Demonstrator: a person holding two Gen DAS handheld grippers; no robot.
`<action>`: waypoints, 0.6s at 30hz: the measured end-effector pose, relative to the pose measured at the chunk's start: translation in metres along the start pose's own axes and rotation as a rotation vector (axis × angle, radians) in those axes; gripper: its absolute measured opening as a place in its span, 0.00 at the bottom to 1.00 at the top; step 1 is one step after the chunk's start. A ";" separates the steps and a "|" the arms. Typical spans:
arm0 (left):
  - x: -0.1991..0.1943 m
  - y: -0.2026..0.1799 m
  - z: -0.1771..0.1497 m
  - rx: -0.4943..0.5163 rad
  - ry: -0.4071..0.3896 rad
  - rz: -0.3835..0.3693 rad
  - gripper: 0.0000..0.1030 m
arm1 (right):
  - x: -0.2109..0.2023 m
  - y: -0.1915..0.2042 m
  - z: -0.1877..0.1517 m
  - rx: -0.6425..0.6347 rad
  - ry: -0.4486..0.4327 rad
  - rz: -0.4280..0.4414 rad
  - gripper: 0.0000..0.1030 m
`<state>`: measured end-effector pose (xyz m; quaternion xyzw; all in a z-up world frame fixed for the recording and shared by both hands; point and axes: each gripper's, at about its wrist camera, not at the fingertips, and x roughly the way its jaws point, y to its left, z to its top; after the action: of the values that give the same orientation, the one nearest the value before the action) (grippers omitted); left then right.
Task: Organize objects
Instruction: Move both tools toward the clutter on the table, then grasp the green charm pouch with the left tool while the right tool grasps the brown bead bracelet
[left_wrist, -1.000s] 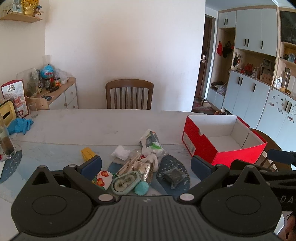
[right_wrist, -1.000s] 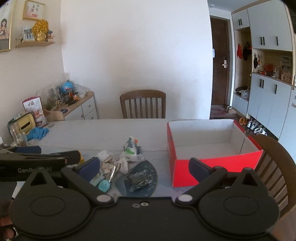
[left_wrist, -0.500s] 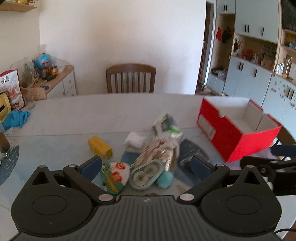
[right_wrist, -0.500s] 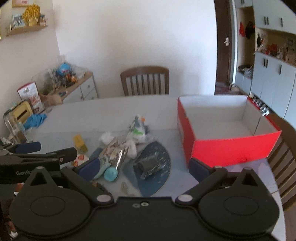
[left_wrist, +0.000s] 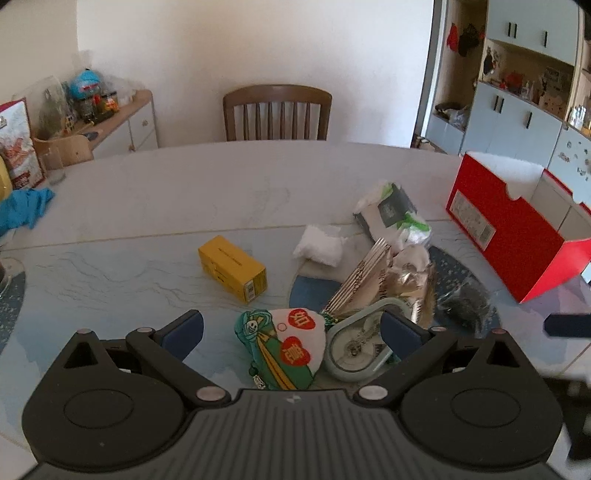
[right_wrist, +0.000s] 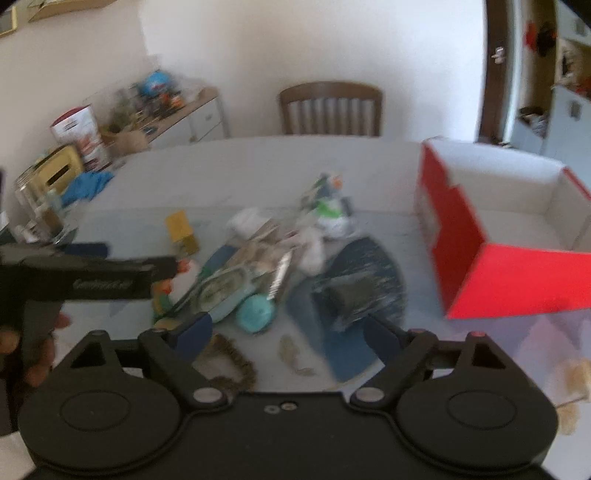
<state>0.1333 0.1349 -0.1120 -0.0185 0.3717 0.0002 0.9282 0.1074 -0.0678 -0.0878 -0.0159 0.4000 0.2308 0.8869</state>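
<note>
A heap of small items lies on the table: a yellow box (left_wrist: 232, 267), a white packet (left_wrist: 319, 245), a green-and-white pouch (left_wrist: 391, 214), silver wrappers (left_wrist: 373, 280), a green embroidered pouch with red hearts (left_wrist: 284, 349), a pale green oval case (left_wrist: 358, 345) and a dark bundle (left_wrist: 467, 308). An open red box (left_wrist: 506, 230) stands at the right; it also shows in the right wrist view (right_wrist: 495, 236). My left gripper (left_wrist: 291, 328) is open, low over the embroidered pouch. My right gripper (right_wrist: 286, 332) is open, above a teal ball (right_wrist: 255, 314) and a blue mat (right_wrist: 354, 295).
A wooden chair (left_wrist: 277, 112) stands at the table's far side. A blue cloth (left_wrist: 24, 208) and a glass (right_wrist: 48, 218) are at the table's left. A sideboard (left_wrist: 122, 122) with clutter is at the back left. Cabinets (left_wrist: 517, 114) line the right wall.
Both grippers have moved forward and tilted down toward the heap, which now looks larger and closer. Both stay open. The right wrist view is blurred by motion.
</note>
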 end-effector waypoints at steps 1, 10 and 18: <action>0.005 0.002 0.000 0.000 0.013 -0.005 0.99 | 0.006 0.004 -0.001 -0.020 0.020 0.009 0.84; 0.032 0.011 -0.003 0.001 0.070 -0.040 0.97 | 0.043 0.037 -0.007 -0.136 0.133 0.077 0.79; 0.045 0.017 -0.007 -0.005 0.101 -0.062 0.91 | 0.059 0.060 -0.010 -0.200 0.196 0.134 0.58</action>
<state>0.1610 0.1509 -0.1490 -0.0324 0.4172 -0.0285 0.9078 0.1092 0.0070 -0.1275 -0.0998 0.4599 0.3253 0.8202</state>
